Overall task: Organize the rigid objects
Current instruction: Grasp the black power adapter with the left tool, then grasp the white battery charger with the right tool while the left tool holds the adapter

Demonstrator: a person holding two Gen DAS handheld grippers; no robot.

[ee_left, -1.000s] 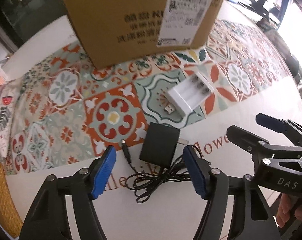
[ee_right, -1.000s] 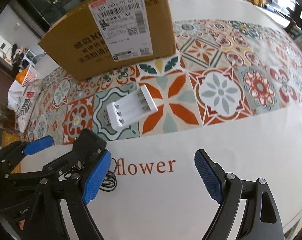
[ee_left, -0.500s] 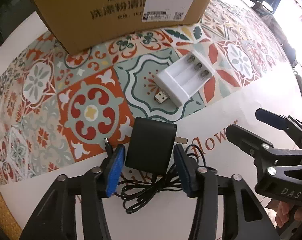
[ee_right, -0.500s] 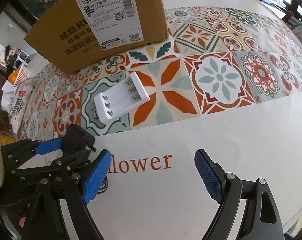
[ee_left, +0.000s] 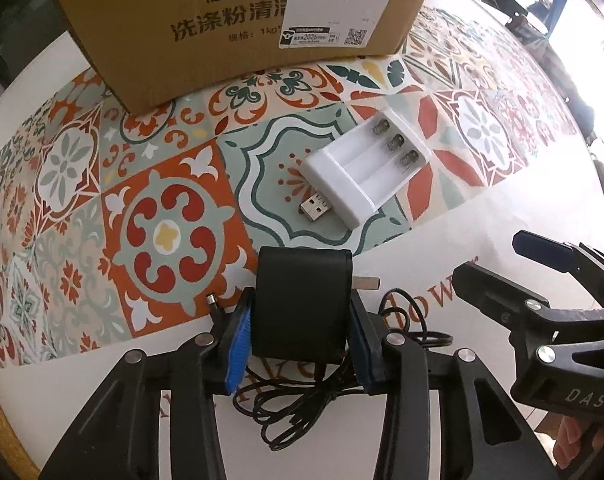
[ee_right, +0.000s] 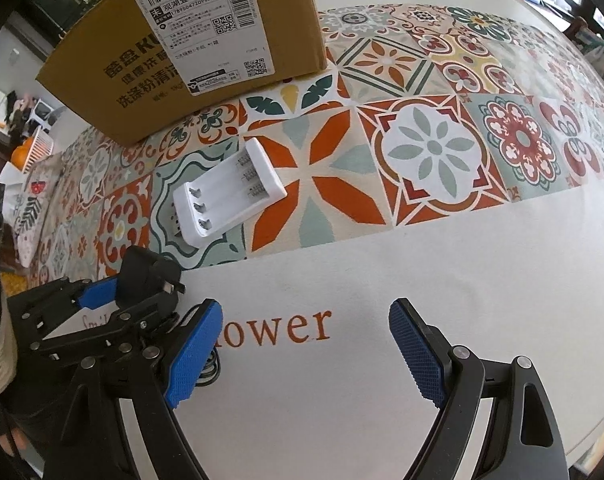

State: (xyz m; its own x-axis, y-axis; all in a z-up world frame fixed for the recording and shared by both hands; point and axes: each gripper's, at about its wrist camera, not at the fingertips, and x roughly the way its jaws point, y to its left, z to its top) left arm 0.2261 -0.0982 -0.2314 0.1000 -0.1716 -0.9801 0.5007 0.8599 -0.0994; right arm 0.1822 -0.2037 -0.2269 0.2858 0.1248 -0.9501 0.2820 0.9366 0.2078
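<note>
Round table (ee_left: pixel 29 92), white top under a patterned tile-print cloth (ee_left: pixel 165 236), printed lettering near the front edge. Cardboard box (ee_left: pixel 237 20) with a shipping label stands on the cloth at the far side; its opening is not in view, so whether it is the destination is a guess. White three-slot battery charger (ee_left: pixel 368 172) lies flat on the cloth between the box and the grippers, USB plug pointing toward the near side, slots empty. Black power adapter (ee_left: pixel 302 304) sits at the cloth's front edge, its thin cable (ee_left: pixel 297 408) bunched on the bare white top just behind it, barrel plug lying to its left. Change: a second ago the left gripper (ee_left: pixel 297 336) stood wide above the adapter; it has since come down and its jaws have just been closing, and now both blue pads press the adapter's two sides, with the body between them. The adapter appears to rest on the table, not yet lifted. Right gripper (ee_right: pixel 306 356) hangs wide over bare tabletop beside the lettering, nothing between its pads, unchanged in spread. Judgement: grasp on the first item looks secured; the lift comes next. Trailing cable may drag or snag.
</note>
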